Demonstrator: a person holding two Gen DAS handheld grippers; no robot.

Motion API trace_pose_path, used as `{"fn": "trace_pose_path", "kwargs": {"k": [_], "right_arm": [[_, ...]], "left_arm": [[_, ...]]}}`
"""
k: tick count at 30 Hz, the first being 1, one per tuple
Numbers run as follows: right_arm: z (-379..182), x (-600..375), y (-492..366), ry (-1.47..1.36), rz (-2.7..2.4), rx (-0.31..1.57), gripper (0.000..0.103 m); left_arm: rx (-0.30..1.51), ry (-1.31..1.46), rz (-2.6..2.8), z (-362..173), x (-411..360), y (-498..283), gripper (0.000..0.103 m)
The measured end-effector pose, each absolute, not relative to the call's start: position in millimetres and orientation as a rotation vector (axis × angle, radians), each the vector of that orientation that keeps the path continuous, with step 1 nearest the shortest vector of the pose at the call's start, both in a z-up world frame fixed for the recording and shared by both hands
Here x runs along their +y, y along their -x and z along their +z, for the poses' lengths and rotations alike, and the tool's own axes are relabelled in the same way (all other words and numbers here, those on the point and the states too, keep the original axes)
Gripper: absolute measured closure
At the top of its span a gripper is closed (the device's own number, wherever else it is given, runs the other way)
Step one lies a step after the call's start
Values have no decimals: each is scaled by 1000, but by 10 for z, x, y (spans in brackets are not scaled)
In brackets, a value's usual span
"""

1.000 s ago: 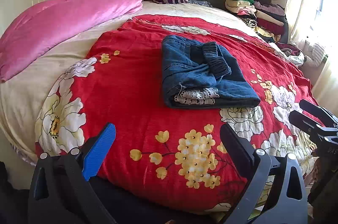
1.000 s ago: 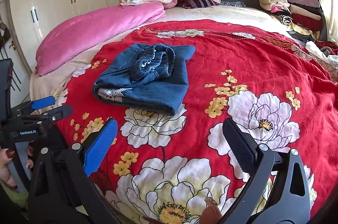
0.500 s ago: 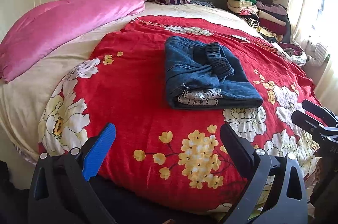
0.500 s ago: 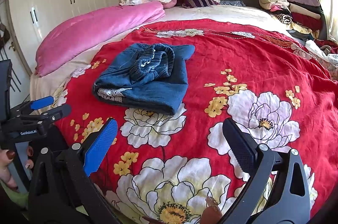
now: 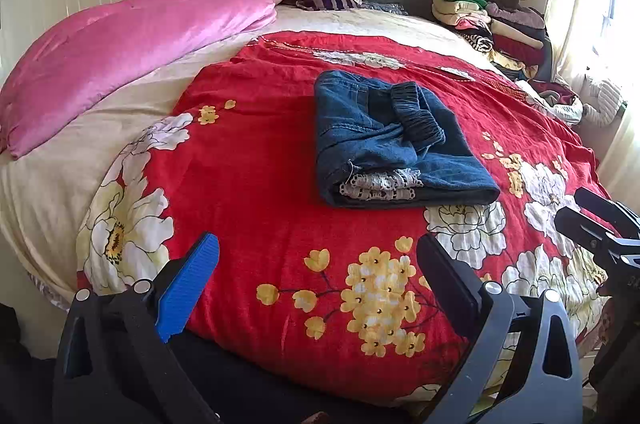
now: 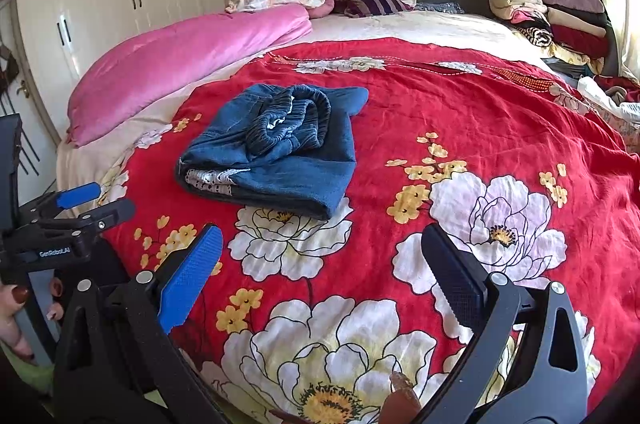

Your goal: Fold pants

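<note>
On the bed (image 5: 248, 184), folded pants (image 5: 392, 148) lie at twelve o'clock, beyond my left gripper (image 5: 316, 280) and right gripper (image 6: 320, 272), both open and empty.

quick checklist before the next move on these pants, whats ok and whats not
1. Left gripper empty, jaws open: ok.
2. Right gripper empty, jaws open: ok.
3. Both grippers clear of the pants, near the bed's foot: ok.
4. Pants folded into a compact stack on the red blanket: ok.
5. Fold tidy: not ok; the elastic waistband sits bunched on top and a lace trim sticks out of the near edge.
6. Layers under the top fold lying flat: cannot tell, hidden.
</note>
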State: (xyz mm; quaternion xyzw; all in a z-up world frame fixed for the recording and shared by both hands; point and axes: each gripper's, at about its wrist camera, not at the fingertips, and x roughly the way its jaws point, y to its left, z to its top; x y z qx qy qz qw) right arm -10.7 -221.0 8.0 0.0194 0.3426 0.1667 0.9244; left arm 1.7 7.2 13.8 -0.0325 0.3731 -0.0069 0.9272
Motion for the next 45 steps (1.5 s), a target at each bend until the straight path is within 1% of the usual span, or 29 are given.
{"fn": "trace_pose_path", "kwargs": {"k": [45], "right_arm": [[80, -2330, 85, -36, 295, 702, 9]], "left_arm": [[767, 51, 16, 150, 103, -13, 4]]}}
